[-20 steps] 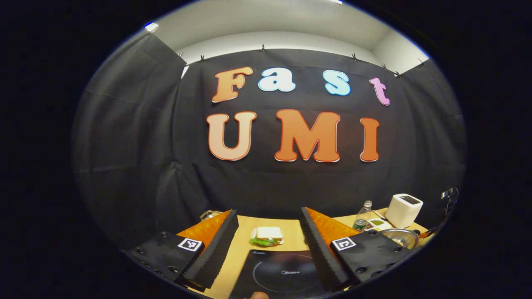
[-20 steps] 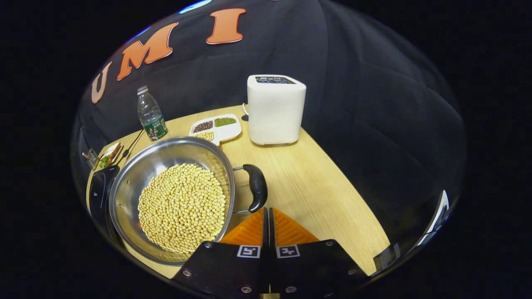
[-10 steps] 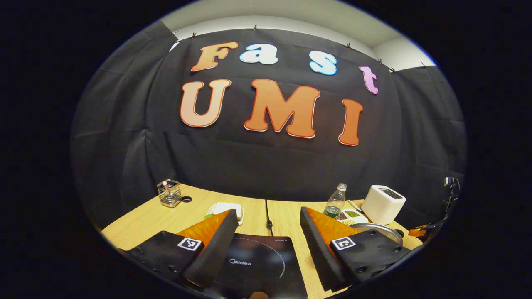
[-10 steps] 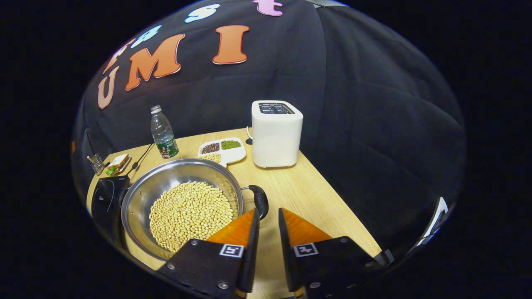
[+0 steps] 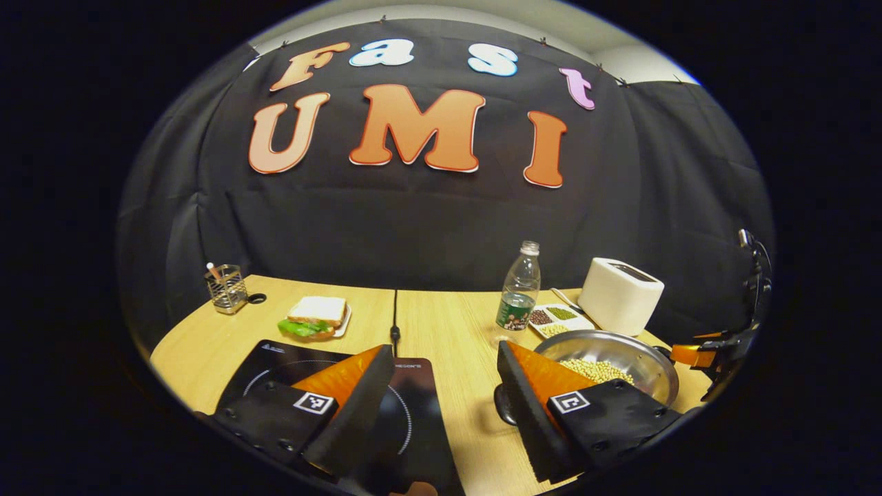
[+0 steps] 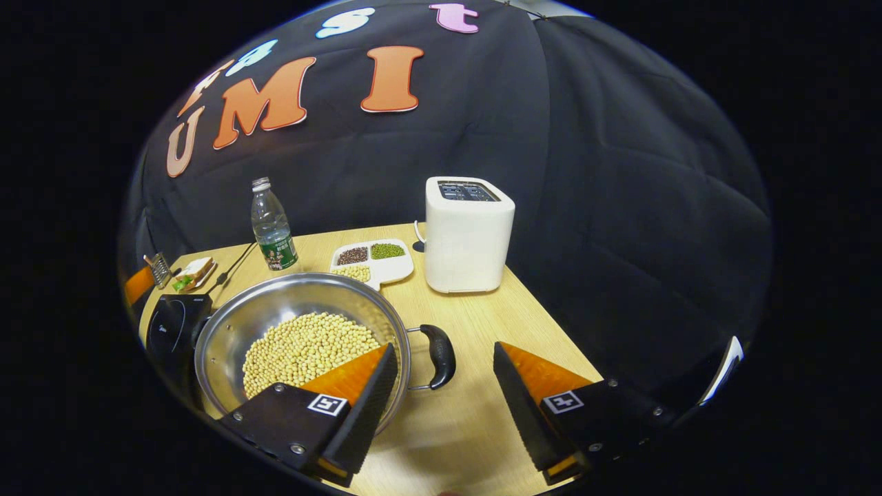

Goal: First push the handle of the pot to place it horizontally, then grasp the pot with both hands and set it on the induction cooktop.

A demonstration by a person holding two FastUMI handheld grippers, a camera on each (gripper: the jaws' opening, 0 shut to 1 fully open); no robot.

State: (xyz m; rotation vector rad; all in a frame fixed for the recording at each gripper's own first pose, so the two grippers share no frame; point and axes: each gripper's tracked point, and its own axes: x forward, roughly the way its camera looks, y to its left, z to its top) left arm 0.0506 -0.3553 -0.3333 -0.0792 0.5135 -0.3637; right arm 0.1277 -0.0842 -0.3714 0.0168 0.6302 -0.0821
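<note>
A steel pot [image 6: 275,303] full of soybeans [image 6: 303,348] sits on the wooden table, to the right of the black induction cooktop [image 6: 169,331]. Its black right handle [image 6: 441,355] lies level, in the gap of my open right gripper [image 6: 445,348], nearer the left finger and untouched. In the left gripper view the pot [image 5: 623,350] is low on the right, and its dark near handle [image 5: 501,412] shows beside the right finger. My left gripper [image 5: 444,351] is open above the cooktop [image 5: 420,406], holding nothing. The right gripper [image 5: 710,351] shows beyond the pot.
A white toaster [image 6: 468,238], a divided dish of beans [image 6: 372,256] and a water bottle [image 6: 272,227] stand behind the pot. A sandwich on a plate [image 5: 313,317] and a wire holder [image 5: 226,289] sit at the back left. The cooktop's cable [image 5: 395,324] runs to the wall.
My right gripper went from shut to wide open, and the pot's right handle now sits between its tips. The left gripper tilted down and swung right, bringing the pot into view.
</note>
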